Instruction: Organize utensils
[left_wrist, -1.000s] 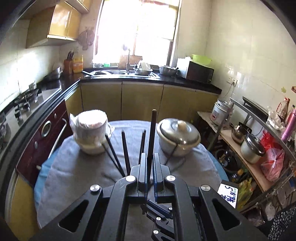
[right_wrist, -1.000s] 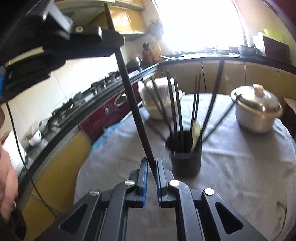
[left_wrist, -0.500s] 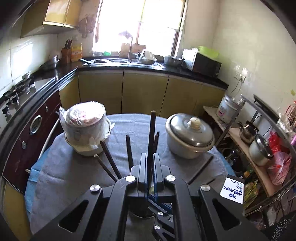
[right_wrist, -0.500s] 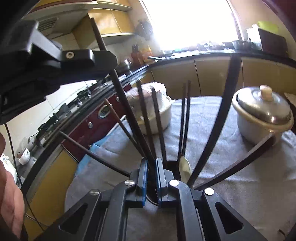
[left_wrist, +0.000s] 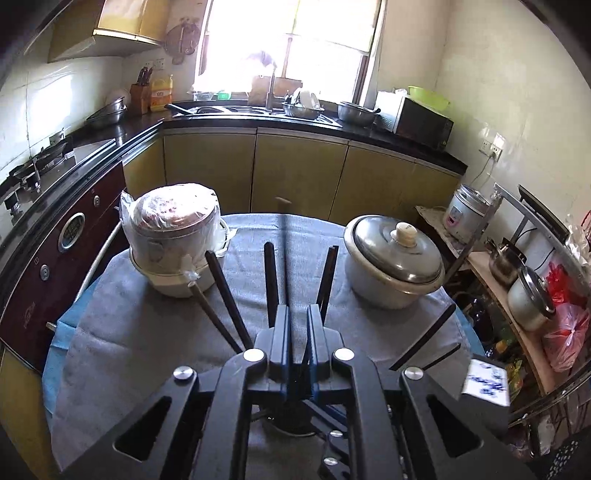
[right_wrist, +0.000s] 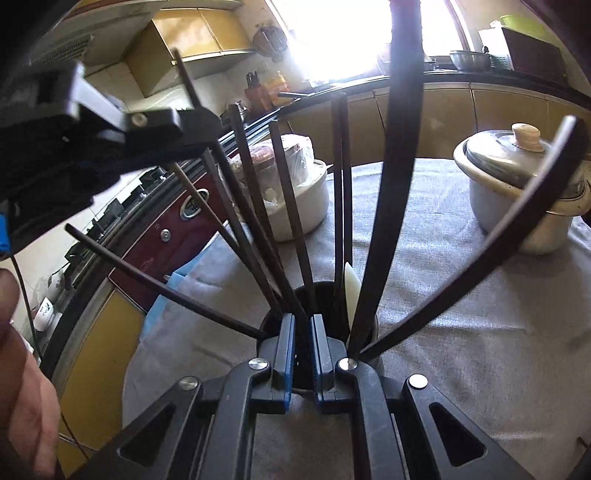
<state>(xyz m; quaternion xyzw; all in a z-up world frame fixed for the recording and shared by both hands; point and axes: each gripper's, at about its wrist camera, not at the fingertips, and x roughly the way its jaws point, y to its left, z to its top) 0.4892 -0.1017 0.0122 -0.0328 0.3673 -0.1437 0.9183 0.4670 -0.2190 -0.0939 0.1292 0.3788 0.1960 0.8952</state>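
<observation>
L gripper (left_wrist: 297, 325) fingers opening, blurred chopstick (left_wrist: 285, 266) loose between, R gripper (right_wrist: 303, 332) fingers clamped on chopstick (right_wrist: 291, 206) over holder (right_wrist: 325, 291), pot (left_wrist: 393, 266) at 2 o'clock on desk (left_wrist: 147, 332)

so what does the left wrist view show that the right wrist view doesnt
Only the left wrist view: the sink, the rice cooker and kettle on the side rack.
Only the right wrist view: the black holder rim, a white spoon inside it, a hand.
Both: dark chopsticks, the lidded pot, the wrapped pot, the grey cloth.
</observation>
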